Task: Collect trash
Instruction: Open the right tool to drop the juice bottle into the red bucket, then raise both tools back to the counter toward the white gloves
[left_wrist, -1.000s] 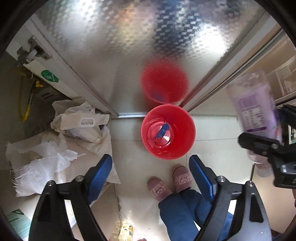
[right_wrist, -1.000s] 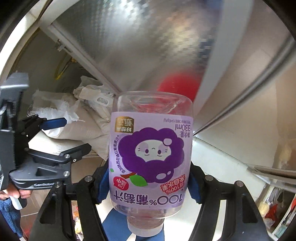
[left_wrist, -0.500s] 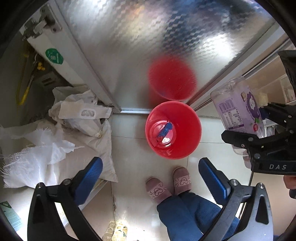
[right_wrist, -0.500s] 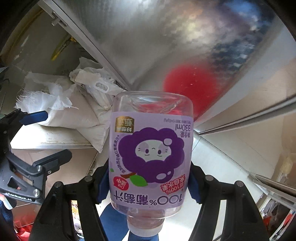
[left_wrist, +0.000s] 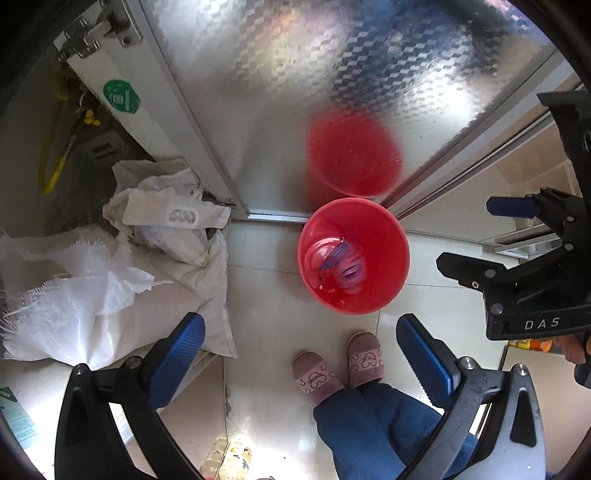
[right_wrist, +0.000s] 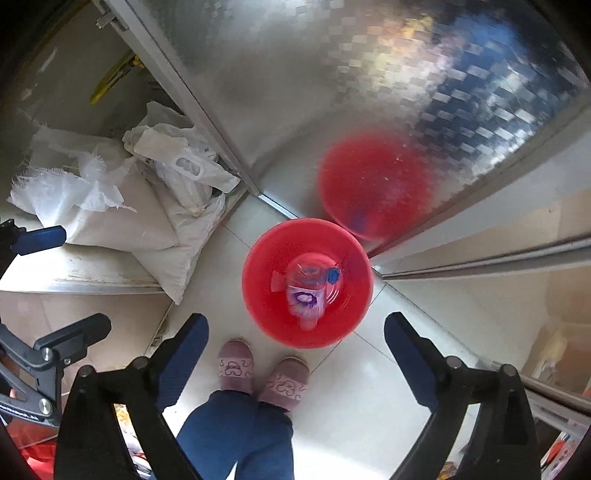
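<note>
Clear plastic bottle (right_wrist: 308, 291) sits in the round red bucket (right_wrist: 258, 295); both claws, left (left_wrist: 301, 352) and right (right_wrist: 295, 352), gape wide, holding nothing.

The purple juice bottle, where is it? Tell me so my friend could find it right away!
Look at the shiny metal door; on the tiled floor at its bottom corner stands a red bucket. The juice bottle is inside it, just ahead of the pink slippers. It is clear plastic with a purple label, unlike the white sacks to the left.
</note>
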